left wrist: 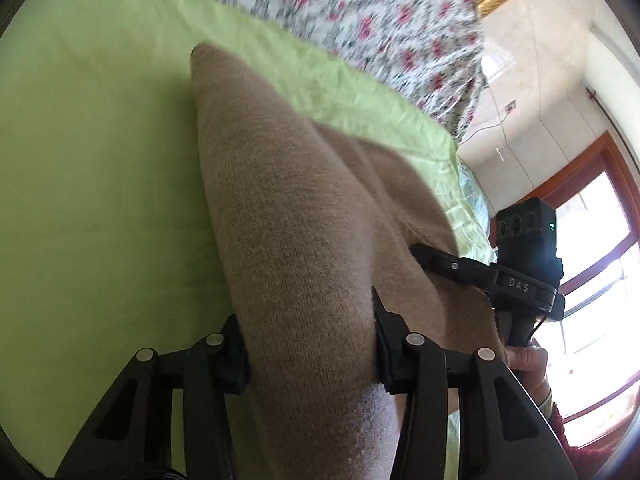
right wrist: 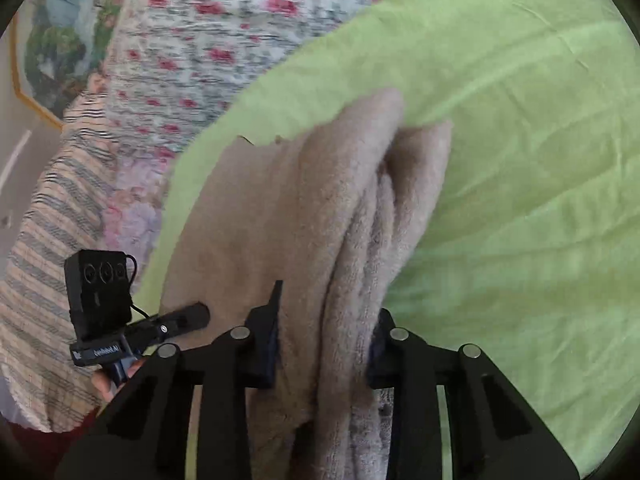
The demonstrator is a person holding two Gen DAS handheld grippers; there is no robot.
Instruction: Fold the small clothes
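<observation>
Landmark: green sheet (left wrist: 100,180) spread on the bed. Floral quilt (left wrist: 360,8) lies past its far edge; a striped cloth (right wrist: 44,248) sits off its side in the right wrist view.

Tan knit garment (left wrist: 288,208) lies on the green sheet near its floral-side edge, bunched into a long ridge running away from both cameras. In the right wrist view it shows several stacked layers.

Left gripper (left wrist: 312,344): closed on a thick fold of the tan knit garment, pads pressing either side. Right gripper (right wrist: 324,344): likewise clamped on the layered edge, cloth squeezed between its fingers. Each gripper shows in the other's view, close beside it on the same garment.

Step, my read: both near edges pinched, start of a fold-over. How many folds are already in, can't tell.

Next move probably needs: lift both grippers together, keep them level and evenly spaced so the ridge doesn't twist, carry the edge across toward the far end over the green sheet, lay flat, then let go.
</observation>
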